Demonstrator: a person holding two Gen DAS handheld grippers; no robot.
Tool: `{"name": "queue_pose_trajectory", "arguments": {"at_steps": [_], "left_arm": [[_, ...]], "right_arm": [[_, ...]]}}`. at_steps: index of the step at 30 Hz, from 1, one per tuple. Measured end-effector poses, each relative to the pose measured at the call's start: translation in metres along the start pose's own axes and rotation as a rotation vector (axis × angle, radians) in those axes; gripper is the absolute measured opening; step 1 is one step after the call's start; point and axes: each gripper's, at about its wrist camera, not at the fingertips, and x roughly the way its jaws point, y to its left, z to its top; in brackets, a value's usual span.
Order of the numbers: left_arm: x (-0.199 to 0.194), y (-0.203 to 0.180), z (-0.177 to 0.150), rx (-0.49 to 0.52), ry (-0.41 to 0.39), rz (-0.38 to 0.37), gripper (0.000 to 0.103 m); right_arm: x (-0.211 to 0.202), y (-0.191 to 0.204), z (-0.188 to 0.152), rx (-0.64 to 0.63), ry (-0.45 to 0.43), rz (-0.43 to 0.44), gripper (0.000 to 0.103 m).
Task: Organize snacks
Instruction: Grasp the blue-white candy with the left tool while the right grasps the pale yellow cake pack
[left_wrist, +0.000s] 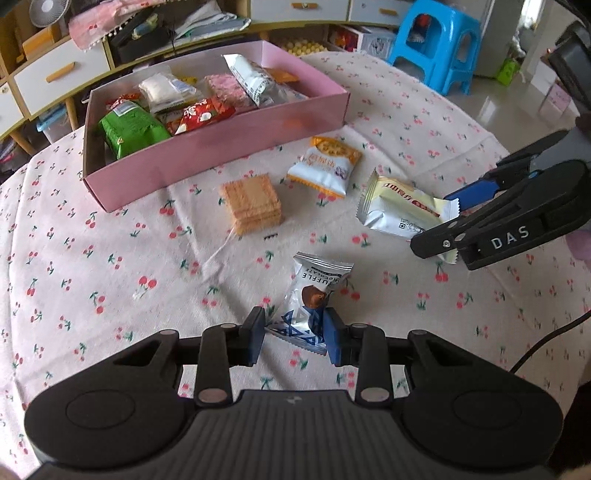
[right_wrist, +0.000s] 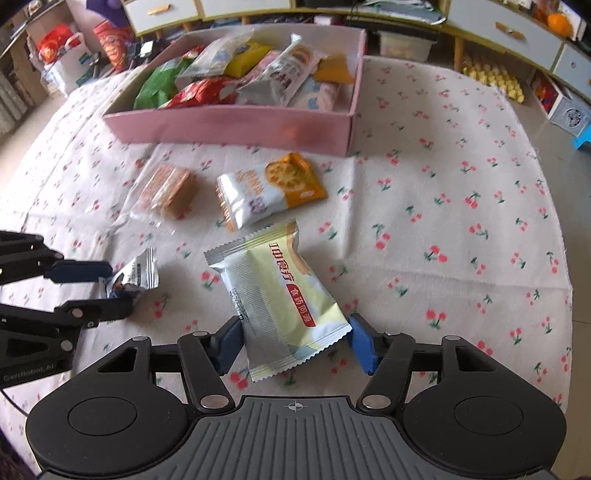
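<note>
Left wrist view: bench under a cherry-print cloth (left_wrist: 110, 258).

- Left tool (left_wrist: 295, 338): blue pads closed on the lower end of a silver chocolate packet (left_wrist: 314, 291), which they grip.
- Right tool (left_wrist: 448, 221), seen from the side at the right edge: one finger above and one below the end of a pale yellow packet (left_wrist: 399, 212).
- Pink box (left_wrist: 221, 147): at the far side of the cloth, open-topped, holding a green bag (left_wrist: 129, 129), a red bag (left_wrist: 199, 114), a white packet (left_wrist: 255, 79) and others heaped together.
- Loose on the cloth, between the box and the tools: a stack of crackers in clear wrap (left_wrist: 251, 205); just beside it, an orange and white packet (left_wrist: 325, 166).

Right wrist view: same bench from the other hand.

- Right tool (right_wrist: 293, 343): pads on either side of the lower end of the pale yellow packet (right_wrist: 273, 291), the left pad against its edge; contact at the right pad cannot be told, so a firm grip cannot be confirmed.
- Left tool (right_wrist: 118, 291), at the left edge: clamped on the silver chocolate packet (right_wrist: 136, 277).
- Pink box (right_wrist: 236, 125): beyond, full of mixed packets.
- Crackers (right_wrist: 170, 188) and orange and white packet (right_wrist: 269, 188): side by side in front of the box.
</note>
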Motion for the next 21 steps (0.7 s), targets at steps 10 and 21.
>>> {"name": "queue_pose_trajectory", "arguments": {"at_steps": [10, 21], "left_arm": [[-0.006, -0.008, -0.002, 0.102, -0.077, -0.002, 0.050], [0.004, -0.016, 0.003, 0.104, -0.062, -0.022, 0.033]], "right_arm": [[-0.002, 0.010, -0.005, -0.081, -0.020, -0.013, 0.071], [0.002, 0.015, -0.006, -0.150, -0.077, -0.029, 0.072]]}}
